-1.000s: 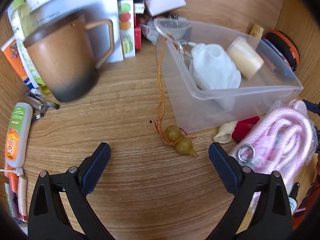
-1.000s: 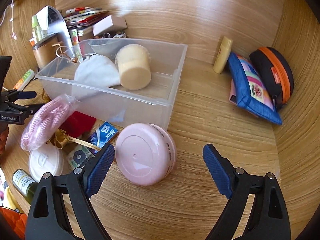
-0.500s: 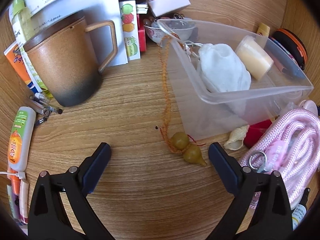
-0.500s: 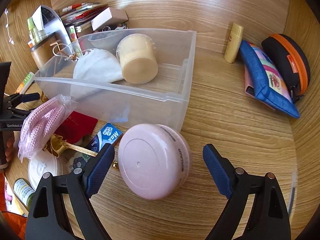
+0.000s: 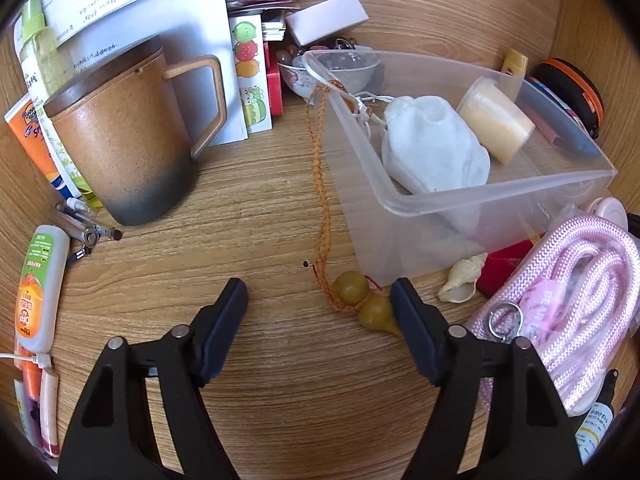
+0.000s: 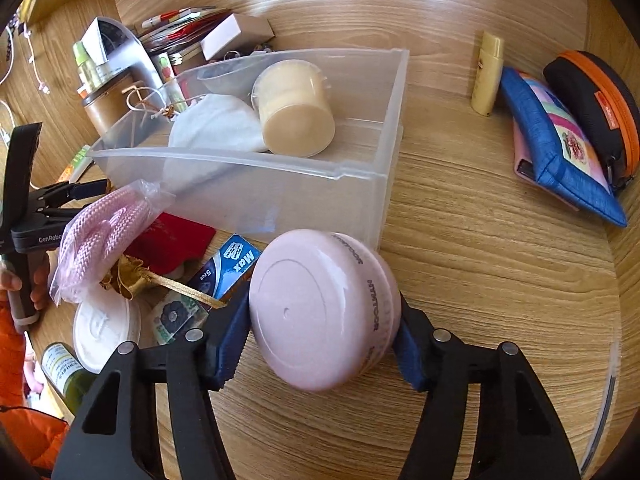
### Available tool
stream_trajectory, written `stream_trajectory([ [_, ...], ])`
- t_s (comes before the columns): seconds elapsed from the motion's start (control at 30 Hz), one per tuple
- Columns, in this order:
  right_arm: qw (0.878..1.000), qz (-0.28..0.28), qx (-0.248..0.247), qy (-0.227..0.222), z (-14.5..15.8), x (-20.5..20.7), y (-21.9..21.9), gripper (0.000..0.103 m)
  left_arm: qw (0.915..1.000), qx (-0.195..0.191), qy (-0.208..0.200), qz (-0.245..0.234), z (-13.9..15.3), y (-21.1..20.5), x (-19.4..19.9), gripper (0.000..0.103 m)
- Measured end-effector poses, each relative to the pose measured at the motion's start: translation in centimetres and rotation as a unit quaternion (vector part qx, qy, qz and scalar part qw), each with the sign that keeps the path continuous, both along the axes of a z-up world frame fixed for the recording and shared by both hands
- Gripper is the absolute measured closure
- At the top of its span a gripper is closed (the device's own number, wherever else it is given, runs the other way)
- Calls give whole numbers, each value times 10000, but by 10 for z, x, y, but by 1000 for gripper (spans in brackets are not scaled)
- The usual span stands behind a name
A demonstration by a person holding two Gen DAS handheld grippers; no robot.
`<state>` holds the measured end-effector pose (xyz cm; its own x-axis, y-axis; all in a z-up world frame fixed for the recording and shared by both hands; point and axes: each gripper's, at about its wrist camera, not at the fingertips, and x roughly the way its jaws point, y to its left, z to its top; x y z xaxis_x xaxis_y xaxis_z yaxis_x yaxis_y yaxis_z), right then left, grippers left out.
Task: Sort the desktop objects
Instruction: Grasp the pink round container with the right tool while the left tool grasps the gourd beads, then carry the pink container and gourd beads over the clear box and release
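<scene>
The left gripper (image 5: 318, 294) had its jaws part-way in, having just been closing, and nothing was pressed between them yet. The gourd charm (image 5: 366, 306) lay on the tabletop (image 5: 248, 208) close against the inner face of the right-side jaw, while the other jaw stood well clear of it. Its orange cord (image 5: 320, 184) ran up and over the rim of the clear bin (image 5: 472, 200). Closing from there would likely have caught the gourd off-centre: one jaw would shove it sideways before the other arrived, and the smooth, rounded beads could roll or squirt out. If it were lifted, the cord hooked on the rim could drag the bin or snag. The shell (image 5: 462, 282) and the pink rope (image 5: 576, 292) lay near enough to be nudged.

The right gripper (image 6: 322, 330) had just been closing too, and its jaws clamped the pink round case (image 6: 320, 308) by its curved sides, near the tabletop just in front of the bin. The case was tilted, its flat face towards the camera, and the pads looked to bear on a narrow band of slick plastic. It could twist or pop free on the way up, or clip the bin's front wall, since the wall stood just behind it. The Max box (image 6: 232, 266) sat beside the left-side jaw and might be knocked.
</scene>
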<state>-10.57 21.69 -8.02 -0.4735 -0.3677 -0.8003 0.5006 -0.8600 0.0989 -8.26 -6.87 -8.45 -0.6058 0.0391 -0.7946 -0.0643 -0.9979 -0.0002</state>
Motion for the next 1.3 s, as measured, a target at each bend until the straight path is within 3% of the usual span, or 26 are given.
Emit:
stream_trajectory([
  [0.27,9999,59,-82,51,3,2,3,44,9995,-45,61,-321,1,10,2,57],
  [0.73,9993,-9,-286,260,18,10,16,44,9986,25,102,-514,1,17,3,74],
  [0.9,9988,-48,-332,354,27,12,22,44,9985,320,114,-423,1,5,6,85],
  [1.3,9970,-164,-375,650,51,19,28,44,9982,427,412,-49,10,-19,28,85],
])
